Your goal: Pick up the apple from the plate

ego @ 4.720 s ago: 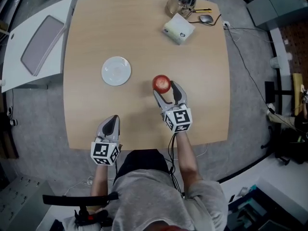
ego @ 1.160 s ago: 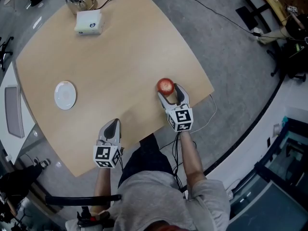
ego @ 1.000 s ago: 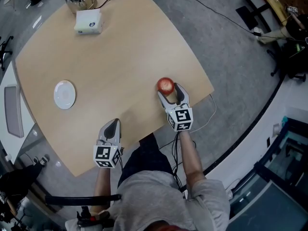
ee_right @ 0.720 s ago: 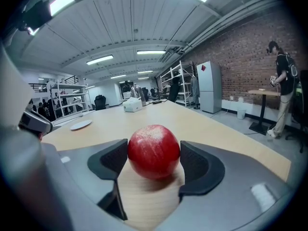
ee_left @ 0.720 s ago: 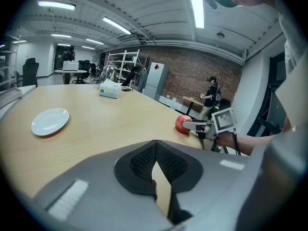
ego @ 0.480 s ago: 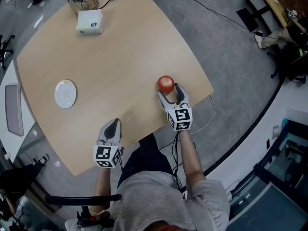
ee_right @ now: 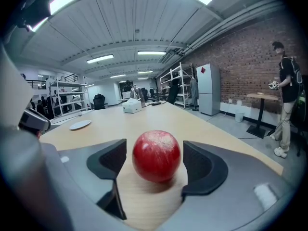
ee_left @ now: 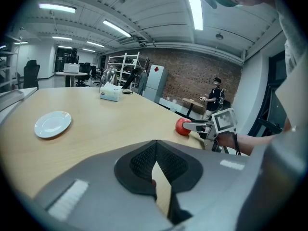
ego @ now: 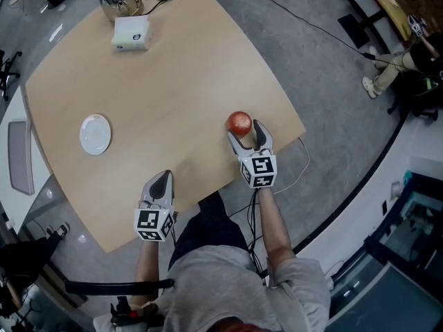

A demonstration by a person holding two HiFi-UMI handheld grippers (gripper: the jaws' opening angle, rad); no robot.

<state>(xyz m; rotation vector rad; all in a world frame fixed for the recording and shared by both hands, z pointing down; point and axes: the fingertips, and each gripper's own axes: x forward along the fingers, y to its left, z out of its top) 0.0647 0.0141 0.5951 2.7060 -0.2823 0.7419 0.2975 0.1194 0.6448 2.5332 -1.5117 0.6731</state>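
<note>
Between the parted jaws of the right gripper, a round red apple sits on the pale wooden table.
Both black pads stand just clear of the fruit, close to the table's near edge. Further along that edge, the left gripper has its jaws pressed together on nothing. Well apart, on the left, lies a small round white plate; a white box stands at the far end.

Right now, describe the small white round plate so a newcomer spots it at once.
On the big light wooden table, the small white round plate lies bare, ahead of the left gripper and far from the red apple at the right gripper. It is the only flat, round white thing; the white box is blocky.
</note>
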